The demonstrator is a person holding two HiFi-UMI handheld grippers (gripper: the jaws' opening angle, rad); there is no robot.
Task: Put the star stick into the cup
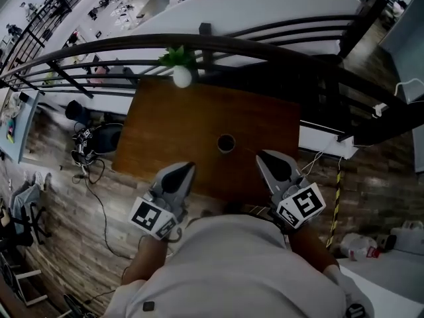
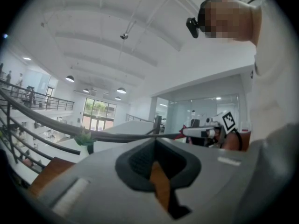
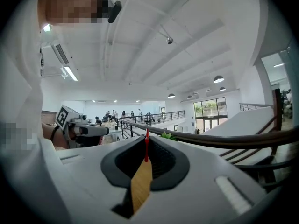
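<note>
Your right gripper: fingers clamped on the red star stick. Your left gripper: fingers together, empty. Cup: on table, near both.

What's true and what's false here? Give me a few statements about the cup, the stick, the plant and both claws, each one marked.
1. The cup stands on the wooden table, without the stick in it. True.
2. The right claw is empty. False: it is shut on a thin red stick.
3. The plant sits at the table's near edge. False: it is at the far edge.
4. The left claw holds nothing. True.
</note>
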